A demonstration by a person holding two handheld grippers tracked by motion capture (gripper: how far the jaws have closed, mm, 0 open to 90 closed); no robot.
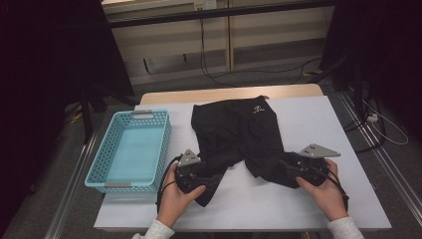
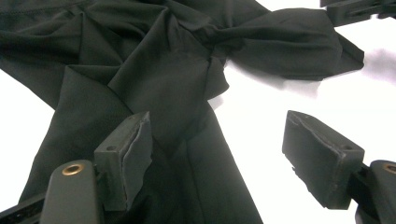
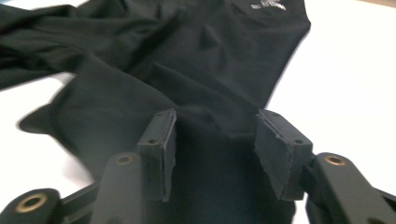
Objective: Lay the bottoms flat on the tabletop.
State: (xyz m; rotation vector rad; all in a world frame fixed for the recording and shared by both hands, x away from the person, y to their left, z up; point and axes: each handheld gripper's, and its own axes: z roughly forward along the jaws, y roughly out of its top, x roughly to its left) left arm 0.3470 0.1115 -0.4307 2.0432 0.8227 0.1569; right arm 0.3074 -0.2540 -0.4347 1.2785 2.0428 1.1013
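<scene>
Blue basket [image 1: 130,152] in high view; shorts [image 3: 187,84] logo prob. white.

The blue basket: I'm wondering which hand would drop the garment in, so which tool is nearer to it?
Left. The left tool sits just beside the blue basket's near right corner, over the black garment. The right tool is across the garment, farther right.

Black claws with grey three-cornered plates, brass rivets; pale knit sleeves [image 1: 158,230].
</scene>
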